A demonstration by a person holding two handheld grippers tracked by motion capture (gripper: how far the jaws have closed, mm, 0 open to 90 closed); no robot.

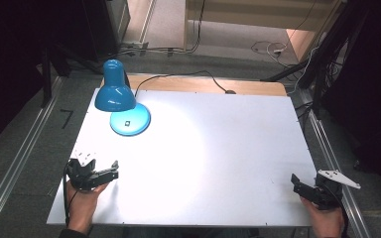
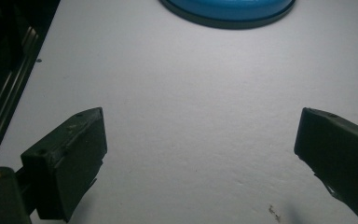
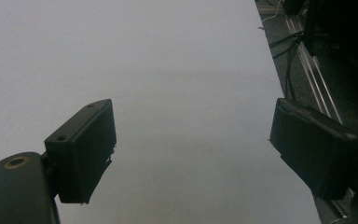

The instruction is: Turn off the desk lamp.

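the left gripper (image 1: 110,170) is held near the table's left edge with jaws spread wide and empty; the glossy blue metal desk lamp (image 1: 119,99) is seen beyond it at the white table's (image 1: 218,148) far left corner; the right gripper (image 1: 294,181) is likewise held wide apart

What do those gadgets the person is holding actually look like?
Each hand-held gripper is black with two blocky, flat-faced jaws. The left hand-held gripper and the right hand-held gripper both carry a pale grey three-cornered plate on top. A dark cable trails from the left one.
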